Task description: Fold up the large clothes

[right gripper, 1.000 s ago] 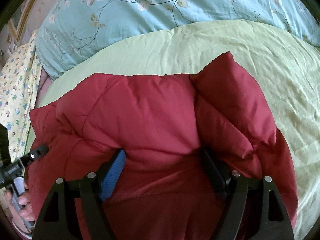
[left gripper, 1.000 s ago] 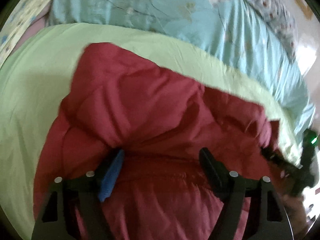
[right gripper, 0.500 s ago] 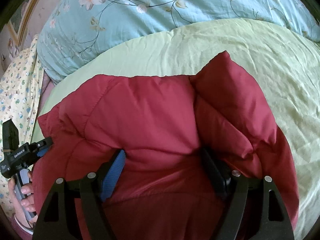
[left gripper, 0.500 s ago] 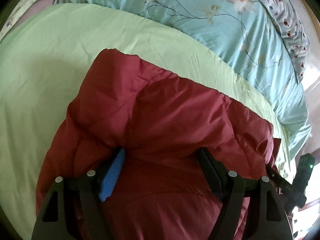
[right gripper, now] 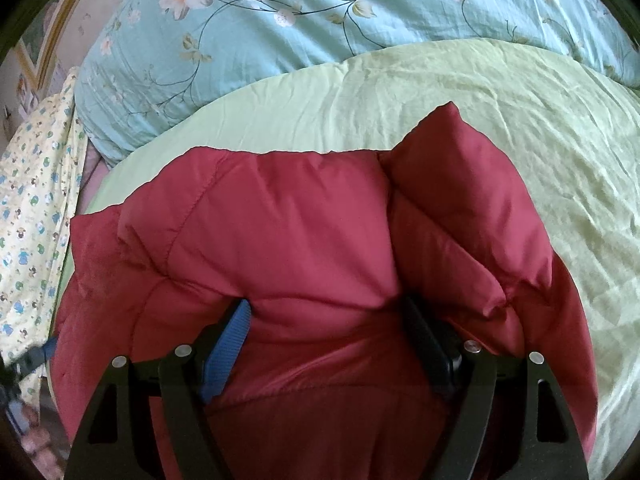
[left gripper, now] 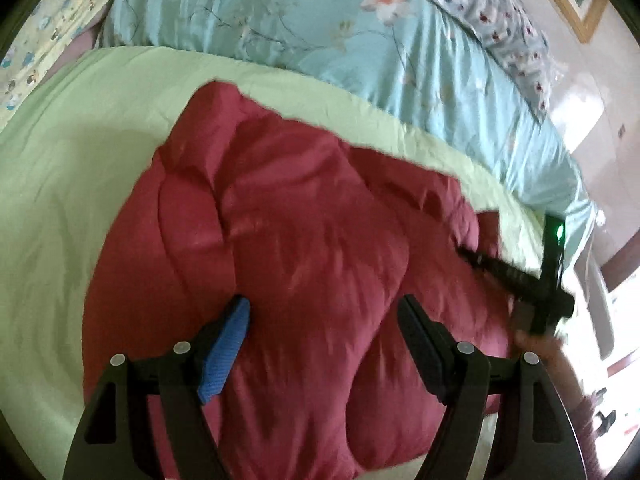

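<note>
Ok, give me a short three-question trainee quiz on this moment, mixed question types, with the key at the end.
1. True or false: the red padded jacket lies on a bare wooden floor.
2. What sits between the fingers of the right gripper? A) nothing B) a bunch of the jacket C) a pillow corner
3. What pattern does the blue quilt behind the green sheet carry?
Key: 1 false, it lies on the green sheet; 2 B; 3 flowers on thin stems.
</note>
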`<state>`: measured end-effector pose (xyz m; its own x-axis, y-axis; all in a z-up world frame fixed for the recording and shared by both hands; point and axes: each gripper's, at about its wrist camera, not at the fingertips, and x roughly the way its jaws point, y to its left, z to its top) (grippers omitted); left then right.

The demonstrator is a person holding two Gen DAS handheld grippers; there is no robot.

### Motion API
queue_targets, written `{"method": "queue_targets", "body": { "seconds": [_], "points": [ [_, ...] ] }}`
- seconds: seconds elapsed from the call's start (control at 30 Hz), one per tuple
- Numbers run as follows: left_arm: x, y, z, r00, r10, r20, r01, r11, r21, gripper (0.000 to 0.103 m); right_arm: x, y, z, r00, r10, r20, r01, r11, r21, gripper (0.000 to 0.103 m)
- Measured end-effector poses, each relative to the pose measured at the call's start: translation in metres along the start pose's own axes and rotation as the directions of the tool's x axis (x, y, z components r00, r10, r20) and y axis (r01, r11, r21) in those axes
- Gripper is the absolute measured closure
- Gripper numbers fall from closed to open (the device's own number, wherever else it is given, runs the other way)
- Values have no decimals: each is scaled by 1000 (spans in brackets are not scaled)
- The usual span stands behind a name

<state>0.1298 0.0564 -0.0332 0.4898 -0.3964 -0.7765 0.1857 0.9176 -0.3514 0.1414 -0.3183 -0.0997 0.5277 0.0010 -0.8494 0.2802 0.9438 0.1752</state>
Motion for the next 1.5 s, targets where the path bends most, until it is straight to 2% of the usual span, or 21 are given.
{"method": "queue_targets", "body": {
  "seconds": [0.07,0.17,0.27,0.4,0.47,0.57,0.6,0.8,1.07,1.17,1.37,1.5],
  "points": [
    [3,0,-9,999,42,-16,-41,999,31,27,-6,3,1,1000,-6,-4,6,1000,-5,23],
    [5,0,-18,998,60,-12,-59,997,53,27,-27,10,-5,1000,-8,17,8,1000,-6,23],
    [4,-4,-23,997,79,-6,-79,994,71,27,-67,24,-24,998,12,69,-10,999,-37,23],
    [5,-8,-30,995,96,2,-96,991,96,26,-96,44,-50,996,15,83,-5,994,-110,23],
    [7,-11,-31,995,97,2,-97,990,99,26,-97,53,-63,997,-13,73,25,987,-156,23],
    [8,-13,-34,994,106,7,-107,988,108,26,-84,58,-75,992,-121,46,128,968,-216,21],
    [13,-12,-30,994,109,8,-109,988,112,25,-79,54,-76,991,-128,45,135,968,-213,19],
    [3,-13,-30,994,111,3,-111,987,113,26,-58,34,-76,994,-105,33,109,981,-158,15],
    [-35,-17,-47,997,76,5,-76,989,126,27,-59,36,-82,993,-108,54,115,982,-152,15],
    [-31,-17,-53,993,121,-13,-118,982,151,25,-60,38,-84,992,-114,57,122,982,-143,15],
    [-22,-17,-53,990,143,-17,-138,977,164,21,-77,45,-90,991,-120,61,127,983,-130,15],
    [-28,-25,-50,984,174,-20,-169,972,166,24,-103,48,-98,994,-73,86,82,992,-98,14]
  ]
}}
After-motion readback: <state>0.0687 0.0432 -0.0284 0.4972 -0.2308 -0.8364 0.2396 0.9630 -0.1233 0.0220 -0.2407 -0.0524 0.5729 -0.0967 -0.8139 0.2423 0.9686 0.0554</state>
